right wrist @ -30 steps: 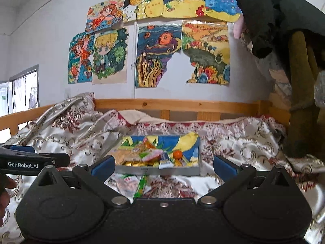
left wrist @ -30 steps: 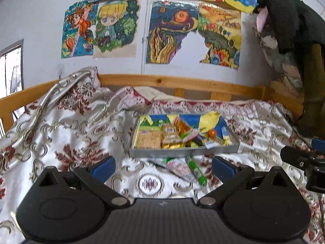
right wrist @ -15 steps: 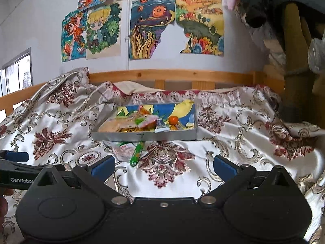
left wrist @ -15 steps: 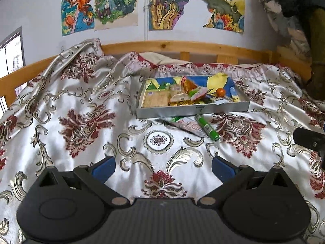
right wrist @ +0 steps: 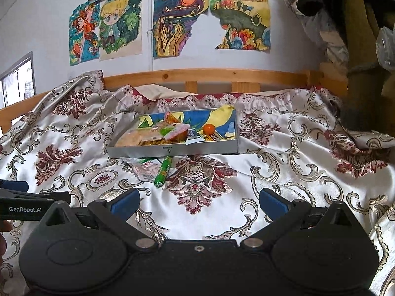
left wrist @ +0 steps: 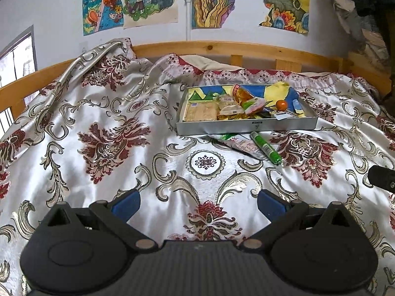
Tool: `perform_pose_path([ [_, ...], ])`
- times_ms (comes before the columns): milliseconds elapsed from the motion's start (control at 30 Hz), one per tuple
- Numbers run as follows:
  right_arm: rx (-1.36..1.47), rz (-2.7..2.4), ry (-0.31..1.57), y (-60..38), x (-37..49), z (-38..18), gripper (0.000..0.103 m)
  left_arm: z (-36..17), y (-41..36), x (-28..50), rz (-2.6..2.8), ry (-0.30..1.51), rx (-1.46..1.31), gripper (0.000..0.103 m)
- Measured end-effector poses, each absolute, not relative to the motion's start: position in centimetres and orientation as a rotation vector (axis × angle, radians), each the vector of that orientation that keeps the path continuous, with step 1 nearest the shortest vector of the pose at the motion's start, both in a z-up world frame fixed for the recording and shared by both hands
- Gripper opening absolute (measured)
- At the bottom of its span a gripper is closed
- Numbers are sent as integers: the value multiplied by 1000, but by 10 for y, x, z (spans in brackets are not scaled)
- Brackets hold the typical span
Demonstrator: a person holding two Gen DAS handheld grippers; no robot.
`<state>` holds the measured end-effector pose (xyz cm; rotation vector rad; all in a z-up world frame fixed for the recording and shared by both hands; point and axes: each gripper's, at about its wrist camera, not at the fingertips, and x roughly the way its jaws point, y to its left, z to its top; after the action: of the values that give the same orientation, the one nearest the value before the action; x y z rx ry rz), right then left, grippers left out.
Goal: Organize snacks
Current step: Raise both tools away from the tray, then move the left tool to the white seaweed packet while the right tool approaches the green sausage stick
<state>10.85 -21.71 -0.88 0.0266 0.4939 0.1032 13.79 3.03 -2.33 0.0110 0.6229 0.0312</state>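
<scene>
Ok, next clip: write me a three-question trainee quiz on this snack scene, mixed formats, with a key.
1. True or false: the green stick snack lies inside the tray.
2. Multiple choice: the small orange round item sits A) on the bedspread, B) in the tray, C) in the right gripper.
3. Short answer: what state is the left gripper in, and does it hold anything?

Key: 1. False; it lies on the bedspread in front of the tray. 2. B. 3. Open, holding nothing.
</scene>
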Motion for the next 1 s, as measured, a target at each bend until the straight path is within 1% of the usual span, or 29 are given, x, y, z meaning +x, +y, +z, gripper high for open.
perform_pose_path([
  [567,53,78,547,-220,122,-24,102,-34,34,154,45,605,10,103],
  [800,26,71,554,-216,140,-27,102,-29,31,186,34,562,-47,103],
  [1000,-8,54,477,-212,175,-7,102,-27,31,229,4,535,-148,103],
])
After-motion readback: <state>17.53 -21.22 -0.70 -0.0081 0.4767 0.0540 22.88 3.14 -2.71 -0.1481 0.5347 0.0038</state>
